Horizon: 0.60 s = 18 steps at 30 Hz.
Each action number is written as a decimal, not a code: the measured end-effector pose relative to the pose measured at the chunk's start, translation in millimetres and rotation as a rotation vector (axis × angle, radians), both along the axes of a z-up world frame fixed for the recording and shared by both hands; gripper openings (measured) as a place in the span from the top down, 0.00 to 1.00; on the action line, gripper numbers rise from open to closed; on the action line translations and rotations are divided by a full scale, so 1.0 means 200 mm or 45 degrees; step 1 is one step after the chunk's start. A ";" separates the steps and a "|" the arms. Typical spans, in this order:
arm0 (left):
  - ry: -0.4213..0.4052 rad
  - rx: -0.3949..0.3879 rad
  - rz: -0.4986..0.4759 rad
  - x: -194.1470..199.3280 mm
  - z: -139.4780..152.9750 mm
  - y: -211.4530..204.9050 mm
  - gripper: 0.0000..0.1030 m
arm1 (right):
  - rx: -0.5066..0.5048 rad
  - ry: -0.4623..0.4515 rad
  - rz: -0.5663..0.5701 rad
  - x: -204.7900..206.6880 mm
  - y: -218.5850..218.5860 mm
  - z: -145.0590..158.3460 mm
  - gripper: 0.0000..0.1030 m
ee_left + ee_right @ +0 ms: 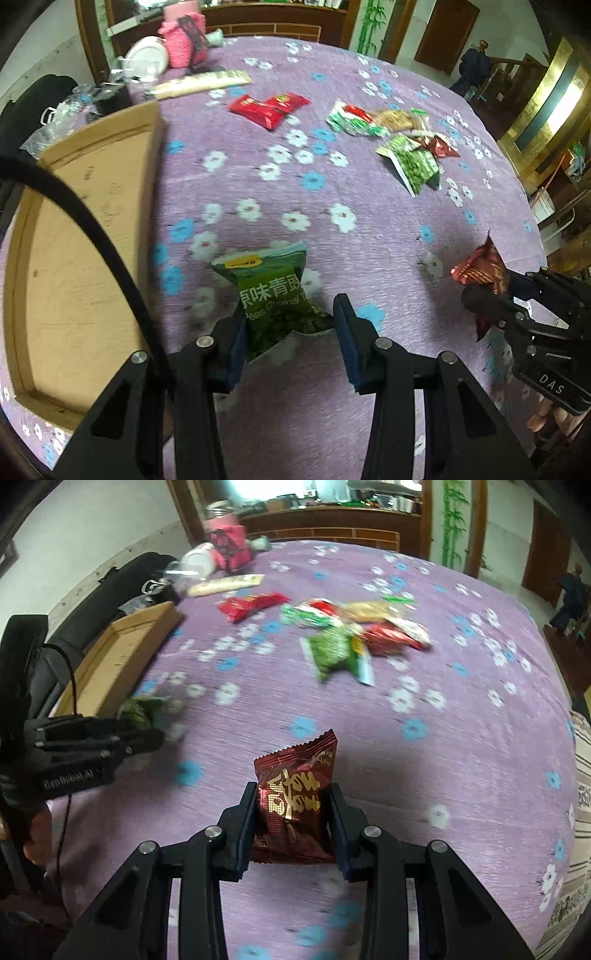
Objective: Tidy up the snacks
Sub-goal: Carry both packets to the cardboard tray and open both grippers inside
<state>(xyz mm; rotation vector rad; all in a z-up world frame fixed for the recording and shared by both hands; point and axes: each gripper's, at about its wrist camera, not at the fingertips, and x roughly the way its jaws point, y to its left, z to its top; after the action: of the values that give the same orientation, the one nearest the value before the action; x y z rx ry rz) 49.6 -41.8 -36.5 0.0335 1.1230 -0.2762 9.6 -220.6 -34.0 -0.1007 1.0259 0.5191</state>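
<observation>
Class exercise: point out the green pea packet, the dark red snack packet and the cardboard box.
green pea packet [271,291]: left wrist view, printed front.
dark red snack packet [295,797]: right wrist view, front face.
cardboard box [85,236]: left wrist view, inner floor.

box [92,229] on bench [369,258] at left | loose packets [376,122] heaped far right of it | pea packet [273,291] just beside box

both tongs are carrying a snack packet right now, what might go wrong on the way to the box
The left tongs seem to pinch the green pea packet mostly at one side, so it could twist and slip out. The right tongs grip the dark red packet squarely, but squeezing could crush what's inside. The cardboard box has low walls, so a careless drop may miss.
</observation>
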 end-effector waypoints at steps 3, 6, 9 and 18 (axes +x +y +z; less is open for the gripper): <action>-0.028 -0.011 0.021 -0.01 0.04 0.08 0.56 | 0.016 -0.016 0.042 0.00 0.12 0.03 0.66; -0.049 -0.020 0.049 -0.01 0.07 0.16 0.56 | 0.037 -0.021 0.086 0.00 0.23 0.06 0.66; -0.067 -0.021 0.088 0.01 0.10 0.27 0.56 | 0.049 -0.035 0.145 0.01 0.38 0.10 0.65; -0.073 -0.004 0.267 0.24 0.14 0.69 0.56 | 0.076 -0.073 0.316 0.14 0.91 0.17 0.66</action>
<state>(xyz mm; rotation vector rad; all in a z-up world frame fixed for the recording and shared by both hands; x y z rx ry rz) 97.3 97.1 -8.1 -0.0782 1.0594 -0.0893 36.6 -38.2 0.6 -0.1899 0.9464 0.7679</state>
